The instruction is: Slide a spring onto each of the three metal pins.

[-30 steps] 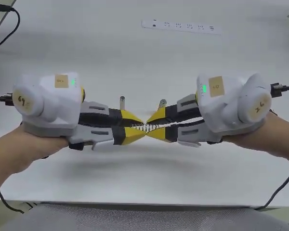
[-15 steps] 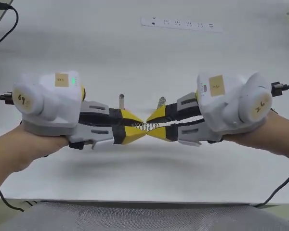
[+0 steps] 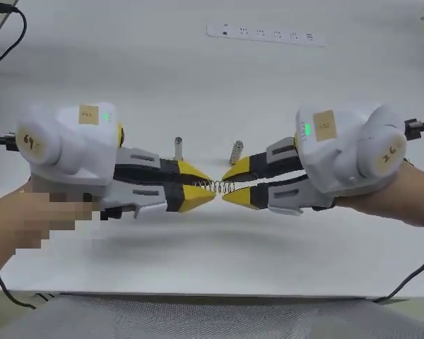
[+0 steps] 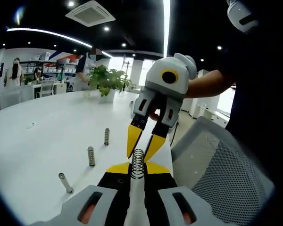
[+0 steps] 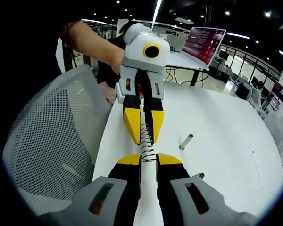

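Head view: my left gripper (image 3: 212, 186) and my right gripper (image 3: 226, 188) meet tip to tip above the white workbench (image 3: 198, 85), with a spring (image 3: 222, 187) lying level between them. My left jaws are clamped on one end of the spring. My right jaws stand narrowly parted around its free end, and I cannot tell whether they touch it. Left gripper view: three upright pins stand in a row on the bench beside the grippers. The bare pin (image 4: 63, 182) is nearest the camera, while the middle pin (image 4: 91, 156) and the far pin (image 4: 106, 136) each carry a coil.
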Motion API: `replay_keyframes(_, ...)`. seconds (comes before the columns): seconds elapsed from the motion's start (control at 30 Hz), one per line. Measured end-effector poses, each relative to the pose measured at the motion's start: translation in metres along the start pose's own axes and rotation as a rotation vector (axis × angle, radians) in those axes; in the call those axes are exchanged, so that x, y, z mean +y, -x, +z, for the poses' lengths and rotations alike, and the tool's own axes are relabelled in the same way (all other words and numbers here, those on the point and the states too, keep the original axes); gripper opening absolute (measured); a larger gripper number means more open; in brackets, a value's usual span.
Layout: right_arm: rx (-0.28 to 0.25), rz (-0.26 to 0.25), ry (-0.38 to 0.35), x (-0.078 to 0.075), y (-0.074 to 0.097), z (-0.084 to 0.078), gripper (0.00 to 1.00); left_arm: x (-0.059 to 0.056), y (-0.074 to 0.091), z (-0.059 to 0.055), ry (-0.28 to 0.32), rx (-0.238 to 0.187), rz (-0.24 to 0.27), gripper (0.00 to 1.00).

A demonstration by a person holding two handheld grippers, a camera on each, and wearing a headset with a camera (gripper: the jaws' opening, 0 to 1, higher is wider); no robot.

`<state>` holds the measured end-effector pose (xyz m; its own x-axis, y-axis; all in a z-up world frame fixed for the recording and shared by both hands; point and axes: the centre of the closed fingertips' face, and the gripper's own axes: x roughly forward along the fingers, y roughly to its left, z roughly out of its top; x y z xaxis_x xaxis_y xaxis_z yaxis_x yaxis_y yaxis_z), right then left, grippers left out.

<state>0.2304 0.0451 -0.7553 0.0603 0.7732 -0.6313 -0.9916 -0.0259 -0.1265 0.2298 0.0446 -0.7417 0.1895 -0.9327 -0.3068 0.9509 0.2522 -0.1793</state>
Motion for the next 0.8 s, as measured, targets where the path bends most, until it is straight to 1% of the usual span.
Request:
replay_keyframes(0.03, -0.009, 0.001, -0.019, -0.0002, 0.0001, 0.0004, 0.09, 0.0003, 0.0000, 0.0003, 0.000, -0.002, 0.002, 0.02)
replay_keyframes(0.07, -0.010, 0.000, -0.022, -0.0008, 0.0004, 0.0004, 0.09, 0.0004, 0.0000, 0.0006, -0.001, -0.003, 0.001, 0.02)
replay_keyframes(0.33, -0.013, 0.014, -0.028, 0.0019, 0.0010, 0.0011, 0.08, -0.0010, -0.0014, 0.0003, 0.005, 0.001, -0.007, 0.02)
replay_keyframes(0.47, -0.015, 0.008, -0.029, 0.0014, 0.0022, 0.0030, 0.07, 0.0003, -0.0015, 0.0008, 0.005, -0.006, -0.004, 0.02)
replay_keyframes(0.6, -0.020, 0.013, -0.031, 0.0024, 0.0044, 0.0055, 0.07, -0.0009, -0.0010, -0.0001, 0.014, -0.013, -0.013, 0.02)
replay_keyframes(0.8, -0.015, 0.023, -0.025, 0.0050, 0.0071, 0.0074, 0.07, -0.0031, -0.0030, -0.0034, 0.008, -0.002, -0.020, 0.02)
